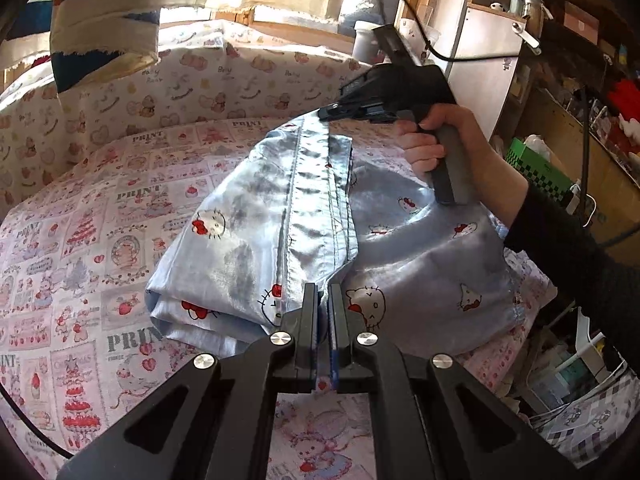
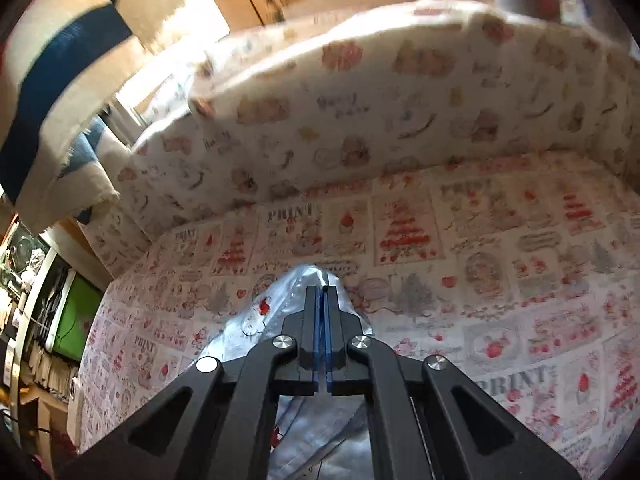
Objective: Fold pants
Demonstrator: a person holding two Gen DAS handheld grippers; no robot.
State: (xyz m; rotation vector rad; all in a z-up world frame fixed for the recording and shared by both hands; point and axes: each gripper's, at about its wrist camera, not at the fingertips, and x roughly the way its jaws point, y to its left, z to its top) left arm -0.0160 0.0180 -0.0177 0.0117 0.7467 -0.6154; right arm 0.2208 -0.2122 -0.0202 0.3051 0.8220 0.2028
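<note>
Already the pants [image 1: 304,220] lie bunched in layers on the printed sheet [image 1: 80,240]. Both claws, left gripper [image 1: 323,300] at six o'clock and right gripper [image 1: 332,112] at twelve, pinch one seamed edge, jaws closed; the final fold seems unfinished.

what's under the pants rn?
The pants lie on a printed bedsheet, both grippers pinching the hem: left gripper, right gripper. Sheet directly beneath is covered; anything there is hidden.
</note>
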